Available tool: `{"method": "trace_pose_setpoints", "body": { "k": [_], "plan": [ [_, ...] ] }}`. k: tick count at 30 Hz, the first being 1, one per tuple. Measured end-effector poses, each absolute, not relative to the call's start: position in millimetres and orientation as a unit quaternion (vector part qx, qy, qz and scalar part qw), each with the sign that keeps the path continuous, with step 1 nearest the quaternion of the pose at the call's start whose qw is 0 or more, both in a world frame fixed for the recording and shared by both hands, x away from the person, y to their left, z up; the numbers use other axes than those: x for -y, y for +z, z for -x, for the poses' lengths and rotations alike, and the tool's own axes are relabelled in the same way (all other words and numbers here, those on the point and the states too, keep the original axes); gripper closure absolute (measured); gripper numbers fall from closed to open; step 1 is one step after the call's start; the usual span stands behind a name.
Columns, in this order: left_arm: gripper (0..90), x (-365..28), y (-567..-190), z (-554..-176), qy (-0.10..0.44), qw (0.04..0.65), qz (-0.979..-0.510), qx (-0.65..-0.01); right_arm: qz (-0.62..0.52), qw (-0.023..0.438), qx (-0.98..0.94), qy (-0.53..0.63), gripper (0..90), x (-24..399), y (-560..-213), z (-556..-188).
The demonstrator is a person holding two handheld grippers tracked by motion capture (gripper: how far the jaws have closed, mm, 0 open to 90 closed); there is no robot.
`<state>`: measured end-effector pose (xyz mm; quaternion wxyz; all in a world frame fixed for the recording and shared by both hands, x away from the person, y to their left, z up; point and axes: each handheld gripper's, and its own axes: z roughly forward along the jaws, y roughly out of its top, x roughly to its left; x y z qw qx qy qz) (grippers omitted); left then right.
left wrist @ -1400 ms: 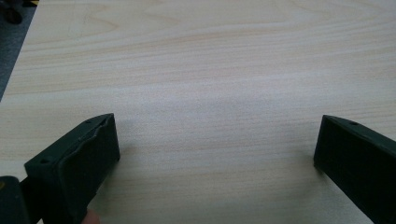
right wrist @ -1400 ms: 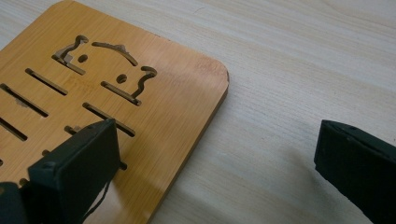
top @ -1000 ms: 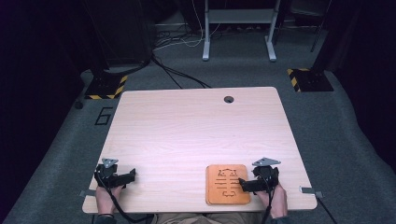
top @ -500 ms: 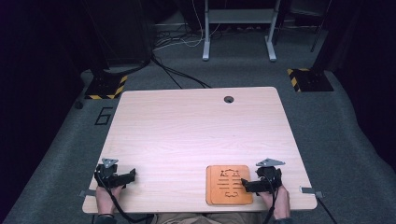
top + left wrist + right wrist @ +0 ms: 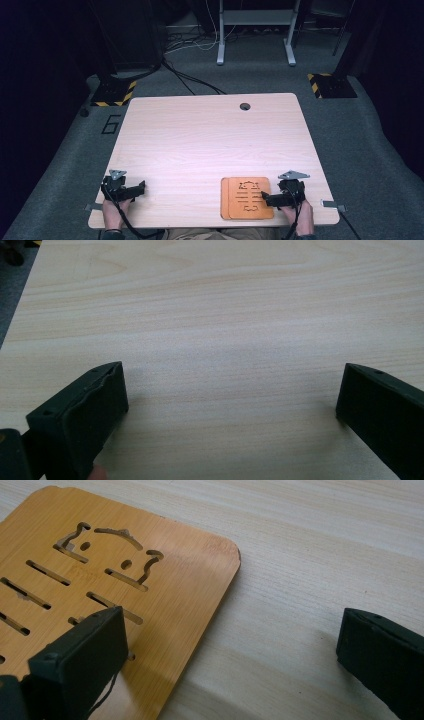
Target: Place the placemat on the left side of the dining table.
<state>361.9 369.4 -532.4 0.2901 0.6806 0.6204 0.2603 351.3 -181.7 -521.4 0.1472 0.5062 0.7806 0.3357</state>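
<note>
— Checking the left first: table (image 5: 210,145) is bare wood from its left edge across to the middle, lots of room. Left hand (image 5: 114,212) low at the near edge, left gripper (image 5: 142,186) aimed inward, jaws spread wide, nothing between them.

— Right side?

— Orange slotted board (image 5: 246,197) lies flat near the front edge. Right gripper (image 5: 230,635) beside it, gaping, one jaw over the board's corner, other over bare wood. Holding nothing.
</note>
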Motion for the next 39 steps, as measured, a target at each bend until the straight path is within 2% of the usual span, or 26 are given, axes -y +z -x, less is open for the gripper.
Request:
{"method": "trace_pose_setpoints", "body": {
  "k": [29, 39],
  "plan": [
    [0.0, -369.5, -532.3, -361.9, 0.260, 0.290, -0.681, -0.620, -0.506, 0.151, -0.773, 0.352, 0.0, 194.5, -523.9, -346.8],
    [0.0, -369.5, -532.3, -361.9, 0.260, 0.290, -0.681, -0.621, -0.509, 0.173, -0.775, 0.334, 0.0, 193.8, -522.8, -345.8]
  ]
}}
